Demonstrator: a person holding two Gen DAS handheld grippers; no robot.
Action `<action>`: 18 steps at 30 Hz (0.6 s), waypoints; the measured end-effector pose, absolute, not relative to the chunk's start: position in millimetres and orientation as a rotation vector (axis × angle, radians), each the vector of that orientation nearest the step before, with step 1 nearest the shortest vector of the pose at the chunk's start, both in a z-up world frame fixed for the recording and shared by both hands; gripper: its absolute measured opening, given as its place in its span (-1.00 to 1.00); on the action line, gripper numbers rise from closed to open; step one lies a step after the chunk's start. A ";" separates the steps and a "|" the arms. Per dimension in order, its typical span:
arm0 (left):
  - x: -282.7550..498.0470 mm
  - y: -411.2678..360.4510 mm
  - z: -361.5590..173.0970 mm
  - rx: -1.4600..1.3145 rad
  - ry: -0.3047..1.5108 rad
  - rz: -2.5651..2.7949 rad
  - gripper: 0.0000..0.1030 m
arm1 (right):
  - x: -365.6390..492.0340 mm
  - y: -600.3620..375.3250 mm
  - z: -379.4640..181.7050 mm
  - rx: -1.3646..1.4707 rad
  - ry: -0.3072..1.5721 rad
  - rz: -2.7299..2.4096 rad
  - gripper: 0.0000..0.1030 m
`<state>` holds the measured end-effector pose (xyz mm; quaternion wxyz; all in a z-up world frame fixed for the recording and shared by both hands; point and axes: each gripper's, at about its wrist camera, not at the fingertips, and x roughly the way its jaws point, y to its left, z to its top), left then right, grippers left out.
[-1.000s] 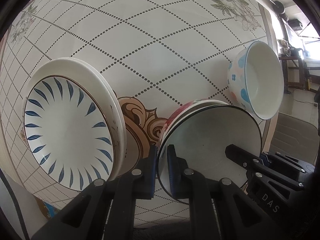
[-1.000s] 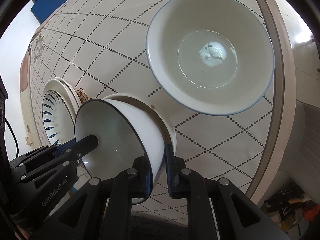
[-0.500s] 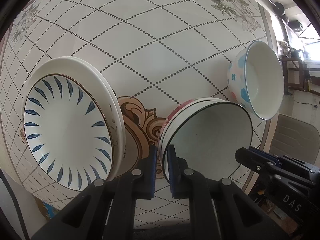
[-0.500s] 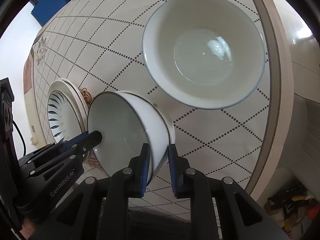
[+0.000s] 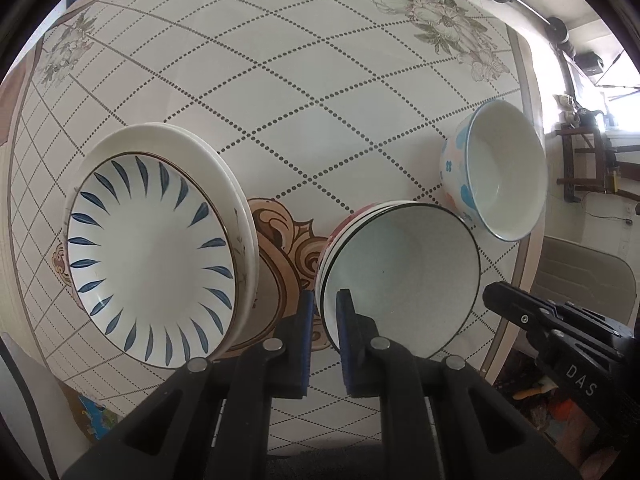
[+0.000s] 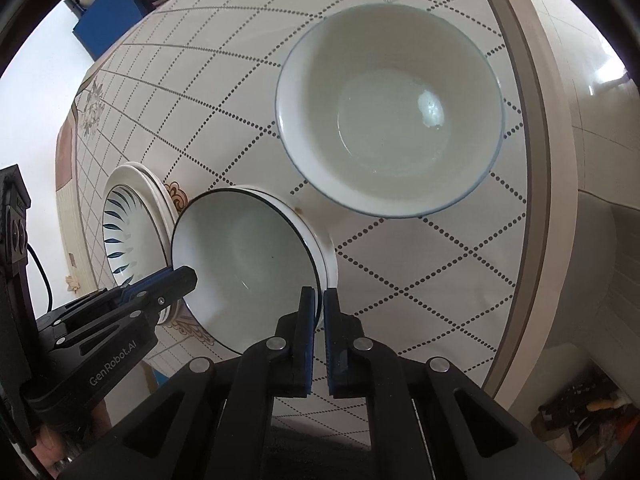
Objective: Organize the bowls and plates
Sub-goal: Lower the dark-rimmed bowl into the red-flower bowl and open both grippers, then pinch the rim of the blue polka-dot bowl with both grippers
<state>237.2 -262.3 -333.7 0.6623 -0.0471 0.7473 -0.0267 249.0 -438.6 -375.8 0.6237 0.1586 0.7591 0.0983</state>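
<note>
A white bowl with a dark rim (image 5: 400, 272) (image 6: 244, 256) sits nested on top of a small stack of bowls (image 5: 340, 224), the lowest with a red pattern. My left gripper (image 5: 325, 304) (image 6: 180, 276) hangs over its left rim. Its jaws are opening, and the rim shows between the pads without being pressed. My right gripper (image 6: 319, 300) (image 5: 490, 294) is at the bowl's opposite rim. Its jaws are closing to a narrow slit with nothing held. A stack of plates (image 5: 148, 256) (image 6: 120, 224), the top one with blue leaf strokes, lies to the left.
A larger white bowl with blue flowers outside (image 5: 496, 172) (image 6: 392, 120) stands beyond the stack, near the round table's edge (image 6: 532, 160). The table's tiled top (image 5: 280, 80) stretches bare behind the dishes. A chair and clutter lie off the table's right side.
The dark-rimmed bowl went from tilted and held by both grippers to resting level in the stack. The right gripper opened, drew off the rim and shut. The left gripper loosened and rose.
</note>
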 end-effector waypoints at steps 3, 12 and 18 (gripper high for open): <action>243.4 -266.8 -313.7 -0.103 1.632 -0.070 -0.55 | 249.2 -452.0 -356.5 0.336 1.660 0.209 -0.68; 307.3 -317.7 -307.9 -0.077 1.594 -0.159 0.05 | 276.0 -523.4 -344.0 0.398 1.545 0.073 0.67; 340.8 -351.5 -335.2 -0.044 1.679 -0.191 0.05 | 297.6 -543.3 -366.2 0.518 1.554 0.061 0.66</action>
